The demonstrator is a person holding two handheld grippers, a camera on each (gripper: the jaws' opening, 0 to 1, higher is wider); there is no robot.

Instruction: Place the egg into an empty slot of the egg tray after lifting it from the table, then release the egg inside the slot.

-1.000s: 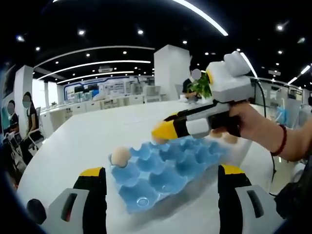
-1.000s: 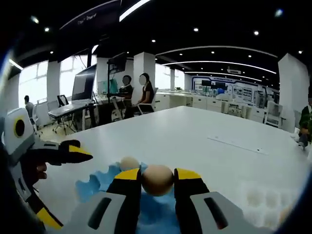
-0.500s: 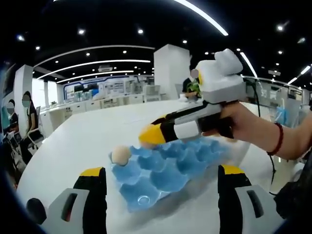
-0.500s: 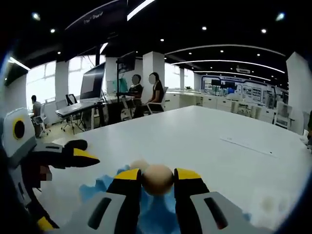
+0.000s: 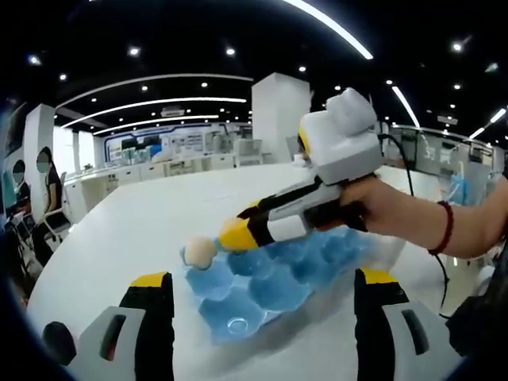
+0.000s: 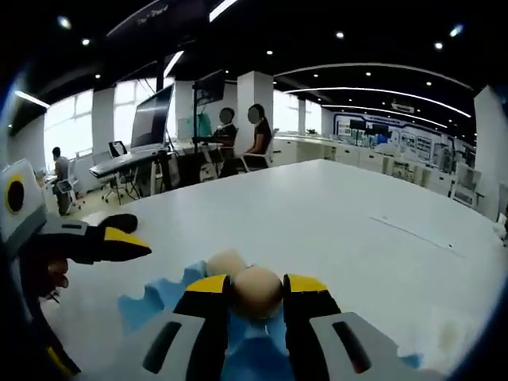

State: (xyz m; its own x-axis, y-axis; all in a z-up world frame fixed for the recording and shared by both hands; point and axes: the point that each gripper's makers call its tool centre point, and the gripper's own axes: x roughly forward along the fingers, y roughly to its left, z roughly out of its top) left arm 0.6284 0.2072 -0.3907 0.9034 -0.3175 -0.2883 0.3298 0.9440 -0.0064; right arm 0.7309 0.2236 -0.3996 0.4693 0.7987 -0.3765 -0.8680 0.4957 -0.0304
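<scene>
A blue egg tray [image 5: 262,284] lies on the white table [image 5: 135,230], one egg [image 5: 198,252] sitting in its far left corner slot. My right gripper [image 5: 235,234] reaches in from the right, held by a hand, its yellow tips over the tray next to that egg. In the right gripper view my right gripper [image 6: 256,290] is shut on a tan egg [image 6: 257,291], above the tray [image 6: 159,305], with the seated egg [image 6: 227,263] just behind. My left gripper [image 5: 262,287] stands open at the tray's near edge, nothing between its fingers; it also shows as the left gripper [image 6: 119,242] in the right gripper view.
The white table [image 6: 381,238] stretches wide beyond the tray. People sit at desks [image 6: 238,147] with monitors far behind. A white pillar [image 5: 278,119] and office counters stand in the background. A person's forearm [image 5: 444,226] with a red bracelet crosses above the table on the right.
My right gripper has carried its egg leftward and lower over the tray, closing in on the slot beside the seated egg. My left gripper has stayed still and open.
</scene>
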